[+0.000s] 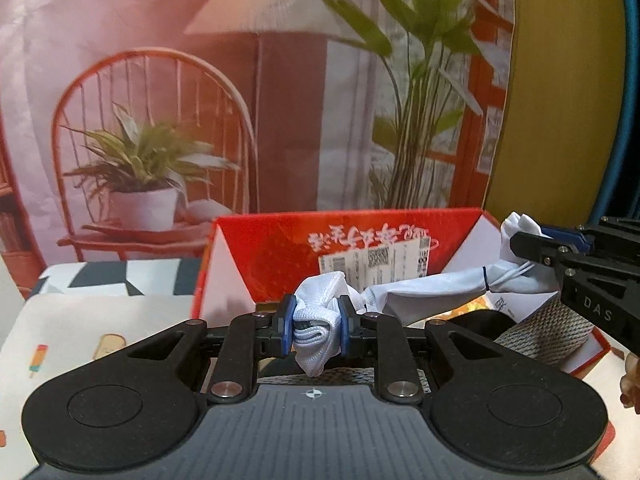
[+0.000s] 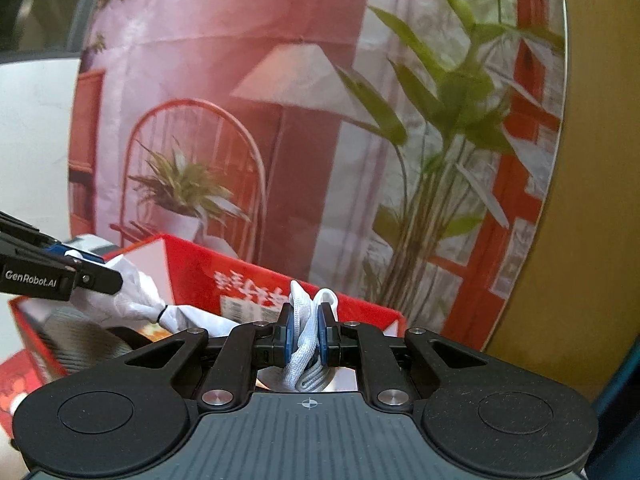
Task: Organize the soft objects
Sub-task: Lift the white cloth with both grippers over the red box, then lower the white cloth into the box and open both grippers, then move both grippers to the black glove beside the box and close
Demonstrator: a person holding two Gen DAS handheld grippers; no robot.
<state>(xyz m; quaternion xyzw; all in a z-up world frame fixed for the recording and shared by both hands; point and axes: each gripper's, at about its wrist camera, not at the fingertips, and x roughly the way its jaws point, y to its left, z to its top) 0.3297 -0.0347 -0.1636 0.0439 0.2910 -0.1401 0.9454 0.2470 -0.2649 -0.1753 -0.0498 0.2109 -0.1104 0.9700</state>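
the left gripper (image 1: 317, 326) is closed on one bunched end of a white sock (image 1: 424, 290), its 2 blue pads (image 1: 289, 326) pressing the knit fabric from both sides with only the cloth between them. the right gripper (image 2: 308, 334) is clamped the same way on the other end of the white sock (image 2: 302, 344), with the ribbed cuff sticking up above its pads and a fold hanging below. the sock stretches between the 2 tools, twisted in the middle, held above an open red cardboard box (image 1: 280, 252). in the left wrist view the right gripper (image 1: 536, 246) enters from the right edge with white cloth bulging past its tips. a grey knitted item (image 1: 548, 332) lies inside the box under the sock. the box sits on a cloth printed with ice lollies (image 1: 80, 336), in front of a backdrop picturing a lamp, chair and plants (image 1: 256, 80).
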